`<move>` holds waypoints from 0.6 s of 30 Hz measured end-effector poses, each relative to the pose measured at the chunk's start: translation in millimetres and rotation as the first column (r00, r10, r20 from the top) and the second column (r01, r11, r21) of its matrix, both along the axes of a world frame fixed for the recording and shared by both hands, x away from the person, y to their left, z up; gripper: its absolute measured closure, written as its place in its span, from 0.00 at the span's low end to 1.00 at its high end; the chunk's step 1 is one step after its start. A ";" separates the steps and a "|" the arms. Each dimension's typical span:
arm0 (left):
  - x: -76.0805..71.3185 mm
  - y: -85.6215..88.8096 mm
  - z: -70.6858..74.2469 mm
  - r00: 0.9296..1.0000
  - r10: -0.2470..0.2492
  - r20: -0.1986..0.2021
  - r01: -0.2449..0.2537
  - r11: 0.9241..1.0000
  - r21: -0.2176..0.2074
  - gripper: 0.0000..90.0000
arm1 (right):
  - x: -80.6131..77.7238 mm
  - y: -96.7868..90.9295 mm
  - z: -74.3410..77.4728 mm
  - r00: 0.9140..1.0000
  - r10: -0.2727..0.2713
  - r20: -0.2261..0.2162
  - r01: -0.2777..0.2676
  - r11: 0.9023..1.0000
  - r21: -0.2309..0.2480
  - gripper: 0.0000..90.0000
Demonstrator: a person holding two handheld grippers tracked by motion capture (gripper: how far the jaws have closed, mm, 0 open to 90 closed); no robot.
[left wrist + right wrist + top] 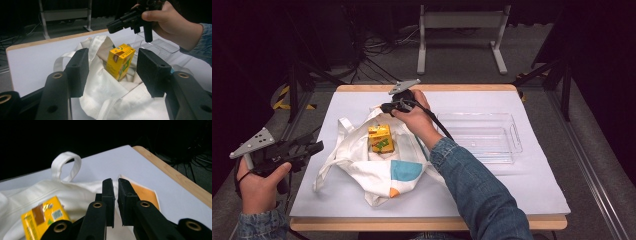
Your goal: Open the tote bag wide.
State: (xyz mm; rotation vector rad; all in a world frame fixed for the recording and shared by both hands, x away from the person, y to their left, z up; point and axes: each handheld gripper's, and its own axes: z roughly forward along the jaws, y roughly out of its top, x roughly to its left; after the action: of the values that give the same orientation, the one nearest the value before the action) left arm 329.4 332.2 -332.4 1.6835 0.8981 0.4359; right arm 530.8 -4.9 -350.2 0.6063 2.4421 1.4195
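Yellow juice carton point(380, 138) upright on crumpled white cloth tote bag point(362, 165), mid-bench. Right claw point(116, 195) just beyond carton, above bag's far edge, jaws narrow, nothing between. Left claw point(314, 147) well left of carton, off bench point(492, 200), half-wide, empty. Clear rigid plastic tray point(482, 135) right of carton.

High view: fixed above the near edge of the worktop point(512, 190), facing forward and down, far enough to take in the whole top. Left tongs' view: low, off the worktop's 9 o'clock side, looking across toward 3 o'clock, close on the yellow carton point(120, 61) and white bag point(100, 87). Right tongs' view: from about 12 o'clock, angled down, close. All three share carton and bag.
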 end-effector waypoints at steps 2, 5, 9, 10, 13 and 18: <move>-1.0 0.6 0.3 1.000 0.000 0.000 0.000 1.000 -0.002 0.49 | 5.1 7.0 0.5 1.000 0.017 0.006 -0.017 1.000 0.008 0.94; -1.5 1.6 0.3 1.000 -0.002 0.004 0.002 1.000 -0.012 0.49 | 11.1 13.9 -0.5 1.000 0.022 0.008 -0.022 1.000 0.009 0.94; 0.5 2.2 -2.6 1.000 -0.006 -0.002 0.006 1.000 -0.007 0.49 | 25.0 24.5 -11.7 0.999 0.020 -0.025 -0.020 1.000 -0.010 0.94; 0.4 3.0 -3.0 1.000 -0.005 -0.006 0.005 1.000 -0.010 0.49 | 26.2 25.2 -14.3 0.999 0.021 -0.036 -0.021 1.000 -0.007 0.94; 0.4 4.5 -3.1 1.000 -0.001 -0.006 0.000 1.000 -0.013 0.49 | 27.5 26.2 -21.3 0.998 0.028 -0.060 -0.029 1.000 -0.012 0.95; 0.5 1.5 -2.6 1.000 -0.008 -0.006 0.008 1.000 -0.011 0.50 | 25.3 25.9 -32.5 0.995 0.040 -0.092 -0.044 0.998 -0.048 0.97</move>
State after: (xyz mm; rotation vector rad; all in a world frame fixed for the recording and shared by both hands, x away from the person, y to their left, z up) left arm 329.9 333.7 -335.0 1.6790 0.8969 0.4199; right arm 556.1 21.0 -382.8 0.6248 2.5673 1.3700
